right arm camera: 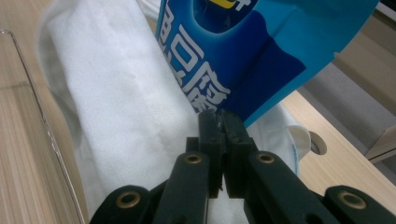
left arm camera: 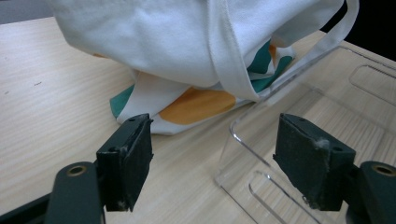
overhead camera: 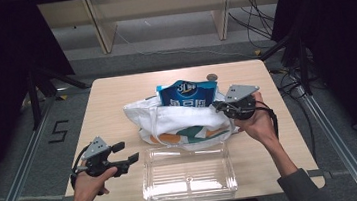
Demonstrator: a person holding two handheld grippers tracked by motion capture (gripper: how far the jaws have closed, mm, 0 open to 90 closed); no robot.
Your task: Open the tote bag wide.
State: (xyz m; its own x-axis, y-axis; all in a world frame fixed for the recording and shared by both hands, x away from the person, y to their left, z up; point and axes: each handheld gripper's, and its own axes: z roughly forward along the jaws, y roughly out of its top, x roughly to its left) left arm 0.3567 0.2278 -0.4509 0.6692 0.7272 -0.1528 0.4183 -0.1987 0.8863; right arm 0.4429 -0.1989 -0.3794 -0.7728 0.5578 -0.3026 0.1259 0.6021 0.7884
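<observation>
The work surface is a light wooden table (overhead camera: pixel 115 94) on a grey floor; shelving and loose cables stand beyond its far edge, and dark curtains flank both sides. A white tote bag (overhead camera: pixel 183 120) with green and orange print lies at the table centre. A blue pouch (overhead camera: pixel 187 95) protrudes from its far side. A clear plastic tray (overhead camera: pixel 189 174) sits at the near edge, just beside the bag. A small round object (overhead camera: pixel 212 77) rests near the far edge.

The left gripper (overhead camera: pixel 124 153) is held above the near left corner, pointing toward the tray, jaws released with nothing between them. The right gripper (overhead camera: pixel 216 107) is at the bag's right end, jaws clenched; the right gripper view shows the tips at the pouch's lower edge, but whether they pinch pouch or bag cloth cannot be determined.
</observation>
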